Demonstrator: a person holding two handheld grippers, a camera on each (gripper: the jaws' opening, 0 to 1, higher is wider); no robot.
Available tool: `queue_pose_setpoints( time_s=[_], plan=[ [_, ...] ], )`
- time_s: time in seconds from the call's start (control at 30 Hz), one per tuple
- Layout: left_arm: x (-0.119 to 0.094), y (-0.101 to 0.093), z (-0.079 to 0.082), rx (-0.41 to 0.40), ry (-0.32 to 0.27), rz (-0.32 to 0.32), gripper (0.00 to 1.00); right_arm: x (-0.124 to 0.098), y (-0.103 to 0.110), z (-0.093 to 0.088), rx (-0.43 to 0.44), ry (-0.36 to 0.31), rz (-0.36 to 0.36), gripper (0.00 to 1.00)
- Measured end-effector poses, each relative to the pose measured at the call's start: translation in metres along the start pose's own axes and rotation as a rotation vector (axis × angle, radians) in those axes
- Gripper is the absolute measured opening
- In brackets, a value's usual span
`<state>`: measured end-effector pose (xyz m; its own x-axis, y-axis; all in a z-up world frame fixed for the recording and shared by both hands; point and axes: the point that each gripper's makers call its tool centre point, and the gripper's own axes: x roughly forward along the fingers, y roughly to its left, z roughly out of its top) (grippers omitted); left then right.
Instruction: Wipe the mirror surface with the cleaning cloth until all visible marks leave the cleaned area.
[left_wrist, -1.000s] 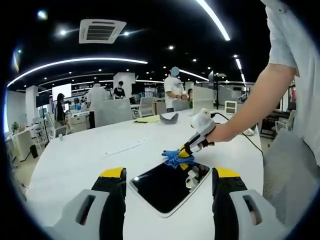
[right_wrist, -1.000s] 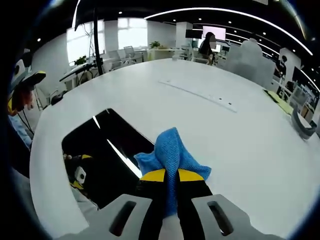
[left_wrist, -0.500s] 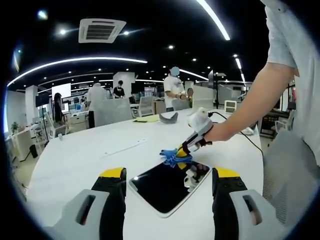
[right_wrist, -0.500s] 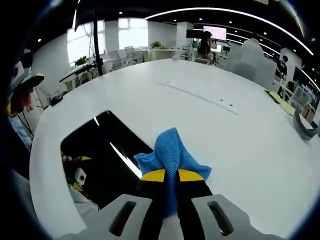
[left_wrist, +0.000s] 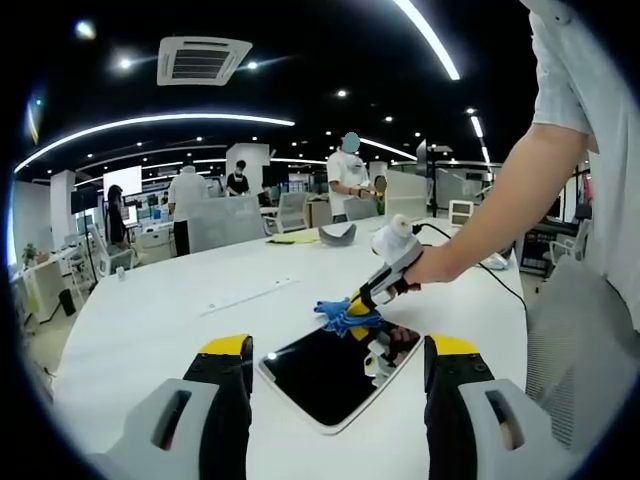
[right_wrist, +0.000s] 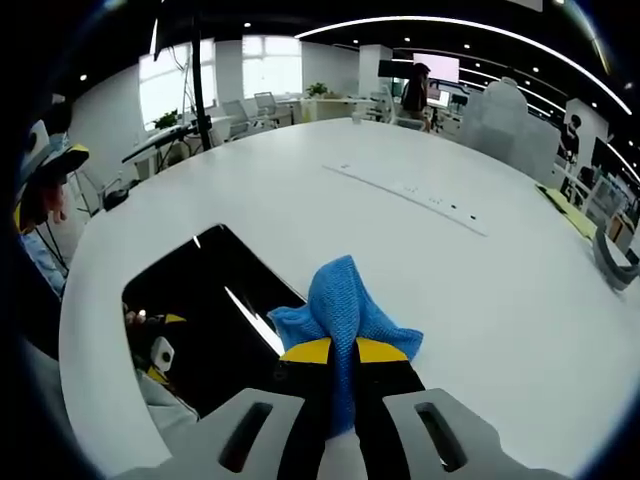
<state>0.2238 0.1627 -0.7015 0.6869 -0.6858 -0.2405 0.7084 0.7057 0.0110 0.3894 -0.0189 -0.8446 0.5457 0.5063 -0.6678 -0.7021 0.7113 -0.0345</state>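
Lifted slightly, right claw pinches one cloth over one mirror; left claw wide.

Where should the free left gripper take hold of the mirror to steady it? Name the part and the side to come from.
Judging by its pose, grip the mirror by its near white rim, coming low from the left gripper side. It lies flat and thin on the table, so only an edge offers purchase, and the far corner is taken by the right gripper holding the blue cloth.

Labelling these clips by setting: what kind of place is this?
Most likely an open-plan office: a large white table, desks and chairs behind, people standing around, strip lights on a dark ceiling.
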Motion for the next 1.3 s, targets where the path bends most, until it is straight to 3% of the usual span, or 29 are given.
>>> queue_pose_setpoints(
  time_s=[1.3],
  plan=[
    [-0.002, -0.001, 0.000, -0.005, -0.005, 0.005, 0.69, 0.002, 0.021, 0.001, -0.036, 0.007, 0.042, 0.02]
  ],
)
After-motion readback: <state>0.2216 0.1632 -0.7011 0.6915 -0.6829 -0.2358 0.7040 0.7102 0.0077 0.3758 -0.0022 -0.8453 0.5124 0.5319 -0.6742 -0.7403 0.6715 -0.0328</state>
